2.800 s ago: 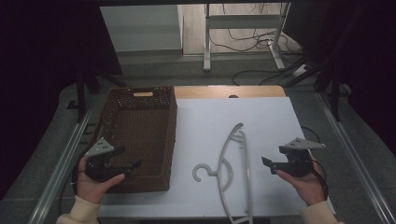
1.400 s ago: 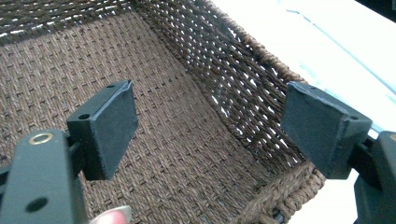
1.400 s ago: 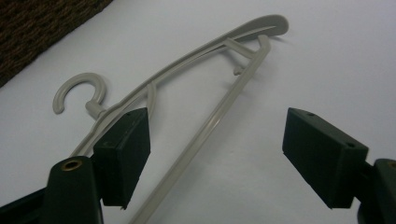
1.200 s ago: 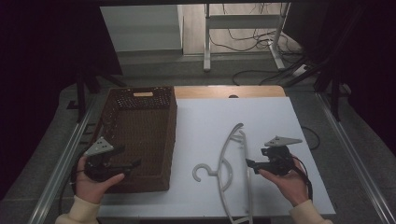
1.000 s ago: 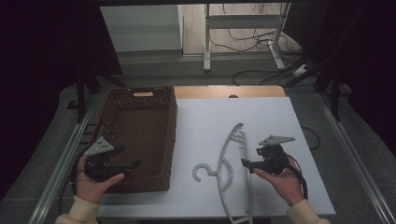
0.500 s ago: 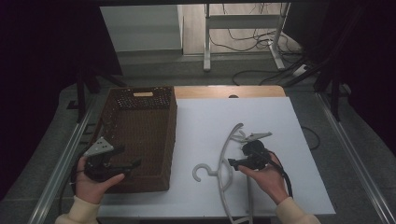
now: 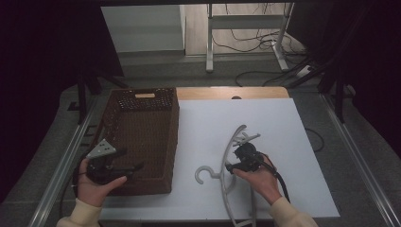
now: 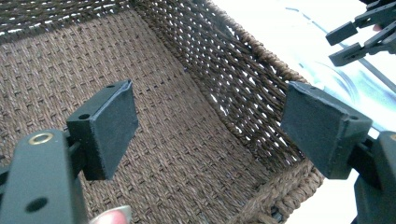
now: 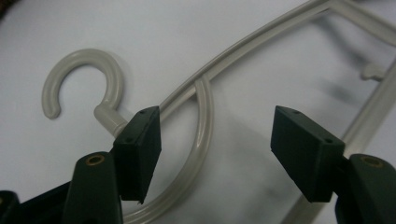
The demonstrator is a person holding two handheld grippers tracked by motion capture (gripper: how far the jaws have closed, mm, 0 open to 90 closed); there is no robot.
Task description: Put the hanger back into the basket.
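Here your right claw, jaws just narrowing yet unclamped, straddled the pale grey plastic hanger lying flat on the white table beside its hook, ready to grip, while your open left claw waited over the brown woven basket.

Closing jaws, still apart, astride grey hanger neck
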